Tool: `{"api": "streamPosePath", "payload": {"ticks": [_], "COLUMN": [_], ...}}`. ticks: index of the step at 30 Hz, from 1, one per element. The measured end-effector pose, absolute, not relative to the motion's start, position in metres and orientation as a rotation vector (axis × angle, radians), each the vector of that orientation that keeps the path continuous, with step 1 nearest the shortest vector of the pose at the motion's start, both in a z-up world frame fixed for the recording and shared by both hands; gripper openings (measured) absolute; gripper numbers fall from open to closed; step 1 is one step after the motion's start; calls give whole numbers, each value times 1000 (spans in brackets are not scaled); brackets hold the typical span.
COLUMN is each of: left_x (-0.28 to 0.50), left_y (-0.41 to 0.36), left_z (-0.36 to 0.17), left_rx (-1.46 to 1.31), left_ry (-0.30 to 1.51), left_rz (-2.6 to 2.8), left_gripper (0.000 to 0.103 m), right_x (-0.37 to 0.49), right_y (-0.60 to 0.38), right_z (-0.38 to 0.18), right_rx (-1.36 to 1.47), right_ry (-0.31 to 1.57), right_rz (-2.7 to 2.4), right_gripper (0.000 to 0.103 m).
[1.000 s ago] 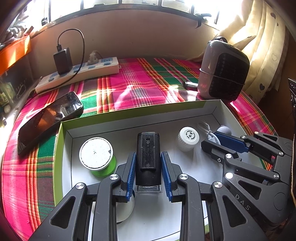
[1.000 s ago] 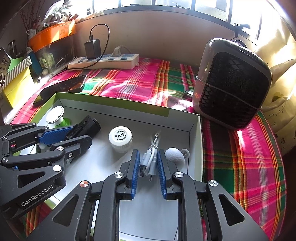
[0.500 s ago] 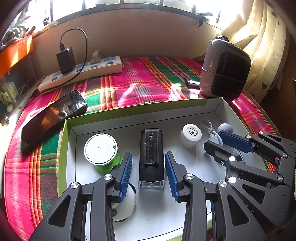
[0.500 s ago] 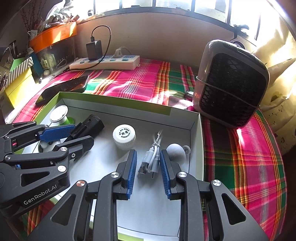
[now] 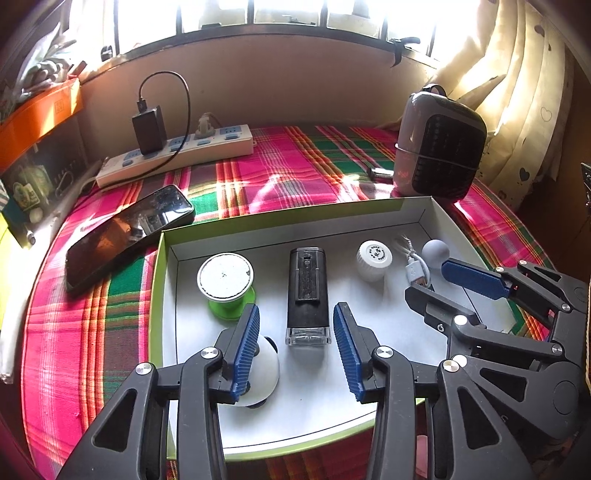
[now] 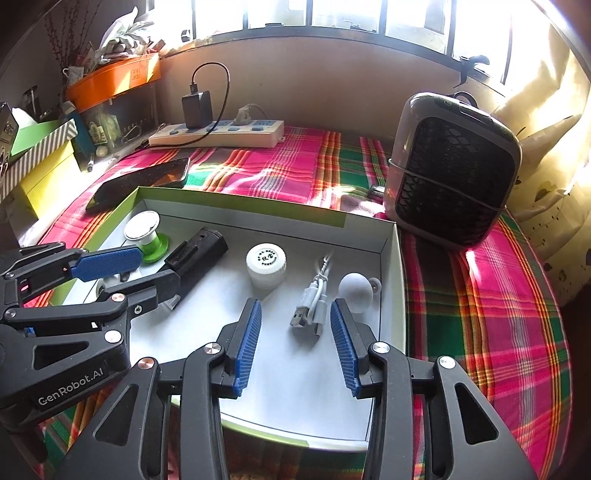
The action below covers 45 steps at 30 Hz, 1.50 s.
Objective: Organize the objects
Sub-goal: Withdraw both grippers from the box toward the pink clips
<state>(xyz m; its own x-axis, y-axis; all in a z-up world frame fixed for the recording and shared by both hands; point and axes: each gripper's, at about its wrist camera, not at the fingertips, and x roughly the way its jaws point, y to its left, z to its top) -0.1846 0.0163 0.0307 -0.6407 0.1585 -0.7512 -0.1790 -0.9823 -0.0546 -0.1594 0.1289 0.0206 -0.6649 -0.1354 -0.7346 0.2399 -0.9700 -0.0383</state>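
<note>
Claws, left and right, gape above a black device and white cable.

a lived-in room of a home, likely a bedroom corner. a pink and green plaid cloth covers what may be a bed or low bench under a barred window. heart-print curtains hang at its right edge; a power strip with a charger lies along the far edge, a small heater at the far right corner, a phone and household clutter in an orange tray at the left.
</note>
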Motion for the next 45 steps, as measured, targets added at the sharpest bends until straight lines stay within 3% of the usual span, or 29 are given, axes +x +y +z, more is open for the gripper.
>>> {"api": "streamPosePath", "payload": {"ticks": [27, 45], "left_x": [-121, -90], "left_y": [9, -12], "left_z": [52, 40], "left_rx": [-1116, -1161], "left_ry": [43, -82], "left_rz": [2748, 2709], "left_gripper": [43, 43], "right_x": [-97, -48], "right_y": [131, 131], "right_z": [42, 30], "right_rx": [1057, 1112], "right_ry": [120, 86], "right_rz": [-2743, -2701], "right_gripper": [41, 47]}}
